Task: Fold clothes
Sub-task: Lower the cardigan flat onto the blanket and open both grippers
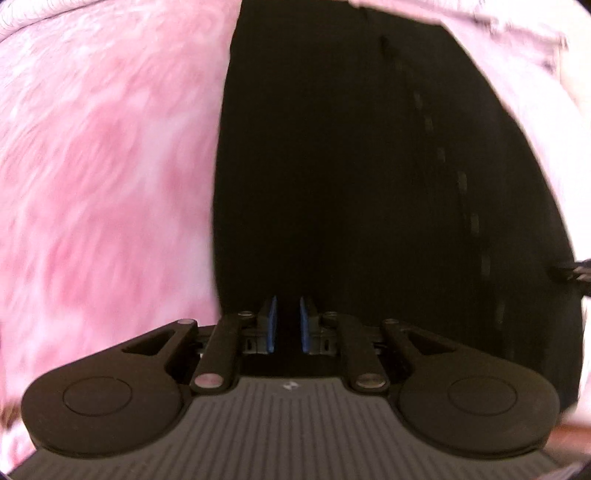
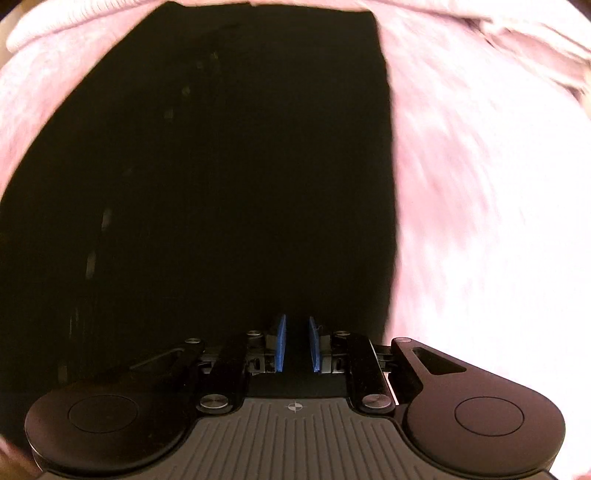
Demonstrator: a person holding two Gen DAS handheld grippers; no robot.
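Note:
A black garment (image 1: 351, 166) lies flat on a pink patterned cover (image 1: 103, 166); a faint dashed seam runs down its right part. My left gripper (image 1: 287, 301) sits over the garment's near left part, its blue pads (image 1: 272, 321) a narrow gap apart with dark cloth between them. In the right wrist view the same black garment (image 2: 221, 184) fills the left and middle. My right gripper (image 2: 296, 319) sits over its near right part, blue pads (image 2: 281, 339) a narrow gap apart with dark cloth between. Whether either grips the cloth is unclear.
The pink cover (image 2: 480, 221) spreads on both sides of the garment. A bunched pale pink fabric (image 2: 498, 33) lies along the far edge. The other gripper's tip (image 1: 576, 273) shows at the right edge of the left wrist view.

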